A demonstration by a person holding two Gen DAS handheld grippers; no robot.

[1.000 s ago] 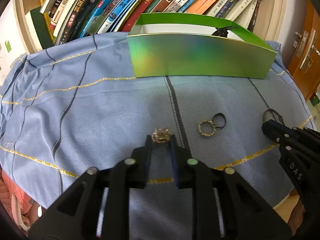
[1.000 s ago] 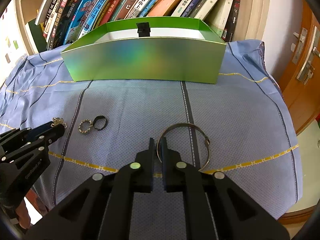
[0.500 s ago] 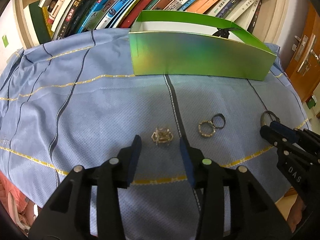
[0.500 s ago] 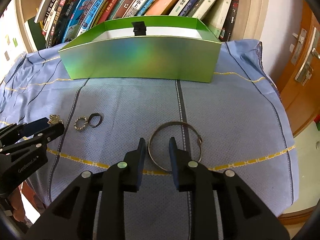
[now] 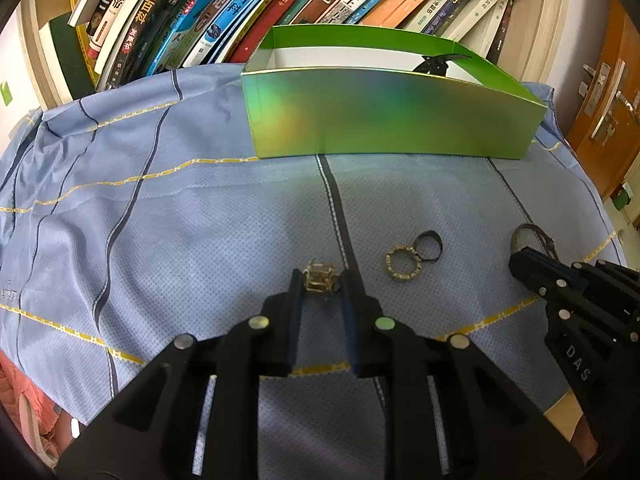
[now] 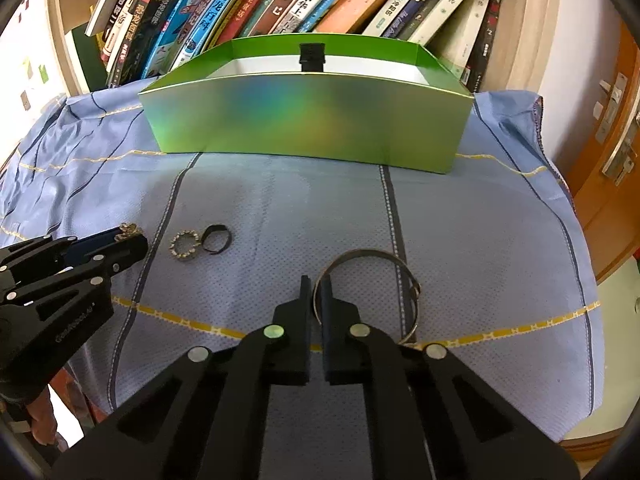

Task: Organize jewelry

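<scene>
My left gripper (image 5: 320, 280) is shut on a gold openwork ring (image 5: 318, 276) that rests on the blue cloth. It also shows in the right wrist view (image 6: 128, 236). My right gripper (image 6: 316, 284) is shut on the rim of a large metal bangle (image 6: 404, 276) lying on the cloth; in the left wrist view the bangle (image 5: 530, 236) pokes out past the right gripper's tips. A studded gold ring (image 5: 403, 266) and a black ring (image 5: 429, 246) lie touching between the two grippers. The green box (image 5: 392, 120) stands open behind them.
A black clip (image 6: 312, 56) sits in the green box. A row of leaning books (image 5: 240, 12) fills the shelf behind the box. The blue cloth (image 5: 180, 220) drapes over the table's front and side edges. A wooden door (image 6: 616, 160) is at the right.
Both grippers were open half a second ago. The left has closed on the gold openwork ring, and the right has closed on the bangle's rim.
</scene>
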